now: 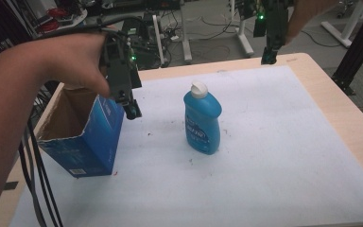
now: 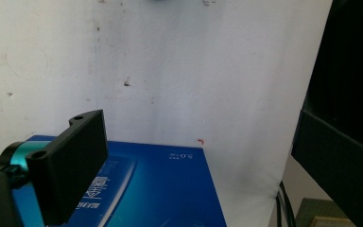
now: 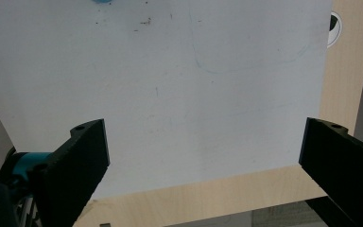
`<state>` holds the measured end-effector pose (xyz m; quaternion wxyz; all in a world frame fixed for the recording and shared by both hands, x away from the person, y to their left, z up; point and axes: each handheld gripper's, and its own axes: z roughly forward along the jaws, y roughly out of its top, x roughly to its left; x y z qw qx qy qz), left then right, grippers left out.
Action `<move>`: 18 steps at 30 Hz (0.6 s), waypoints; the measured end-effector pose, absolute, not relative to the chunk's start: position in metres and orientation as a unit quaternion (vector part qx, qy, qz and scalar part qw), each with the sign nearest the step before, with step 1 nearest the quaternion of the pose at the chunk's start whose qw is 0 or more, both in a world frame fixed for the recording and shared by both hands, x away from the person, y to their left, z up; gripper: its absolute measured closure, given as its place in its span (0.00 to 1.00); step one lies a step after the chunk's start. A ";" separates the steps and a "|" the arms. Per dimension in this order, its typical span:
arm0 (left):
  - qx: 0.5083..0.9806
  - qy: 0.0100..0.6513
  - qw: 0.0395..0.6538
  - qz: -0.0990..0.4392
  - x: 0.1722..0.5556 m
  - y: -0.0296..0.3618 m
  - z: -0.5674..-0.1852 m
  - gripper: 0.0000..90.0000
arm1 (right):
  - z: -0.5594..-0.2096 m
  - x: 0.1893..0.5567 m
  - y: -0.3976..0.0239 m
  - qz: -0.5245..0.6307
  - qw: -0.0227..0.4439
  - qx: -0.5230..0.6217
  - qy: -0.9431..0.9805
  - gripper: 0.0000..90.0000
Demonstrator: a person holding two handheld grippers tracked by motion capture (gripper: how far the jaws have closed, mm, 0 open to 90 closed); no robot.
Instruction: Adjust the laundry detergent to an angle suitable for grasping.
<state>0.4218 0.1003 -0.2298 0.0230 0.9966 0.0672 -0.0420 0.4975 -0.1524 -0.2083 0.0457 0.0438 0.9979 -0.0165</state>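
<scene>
Plainly, both sets of jaws stand wide apart with nothing between them: the left gripper (image 1: 132,111) hangs over the right-hand wall of the open box (image 1: 82,137), its tips just above the rim, and its own view looks down past the jaws onto that blue printed wall (image 2: 170,189) and the white sheet beyond. The right gripper (image 1: 268,57) hovers high over the far edge of the worktop, well apart from everything, with bare sheet (image 3: 194,94) and a strip of wood below it. Between the two, the bottle (image 1: 202,120) stands upright near the middle of the sheet, white cap on, to the right of the box and apart from it. It is blue moulded plastic, probably smooth and a little slippery, stiff enough to take a squeeze, and if full it would be fairly heavy; its flat, narrower sides below the shoulder look like the safest hold. The box is light cardboard, open at the top and apparently leaning, so it may tip or slide when nudged. The white sheet (image 1: 274,156) covers most of the pale wooden worktop (image 1: 345,113) and carries small dark specks. Beyond it lie a grey floor, cables and metal stand legs.
</scene>
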 end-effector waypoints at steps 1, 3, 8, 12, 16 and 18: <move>0.997 0.067 0.023 -0.041 0.422 0.100 -0.229 0.05 | -0.208 0.497 -0.152 -0.016 0.047 0.041 0.998 0.02; 0.997 0.066 0.025 -0.039 0.421 0.099 -0.228 0.05 | -0.208 0.497 -0.153 -0.015 0.047 0.039 0.998 0.02; 0.997 0.065 0.020 -0.042 0.421 0.098 -0.229 0.05 | -0.208 0.497 -0.155 -0.013 0.047 0.041 0.998 0.02; 0.997 0.069 0.022 -0.040 0.423 0.100 -0.229 0.05 | -0.208 0.498 -0.155 -0.015 0.049 0.042 0.998 0.02; 0.996 0.074 0.021 -0.041 0.425 0.101 -0.231 0.05 | -0.208 0.497 -0.155 -0.012 0.048 0.036 0.998 0.02; 0.996 0.073 0.016 -0.041 0.424 0.099 -0.231 0.05 | -0.207 0.497 -0.155 -0.010 0.046 0.039 0.998 0.02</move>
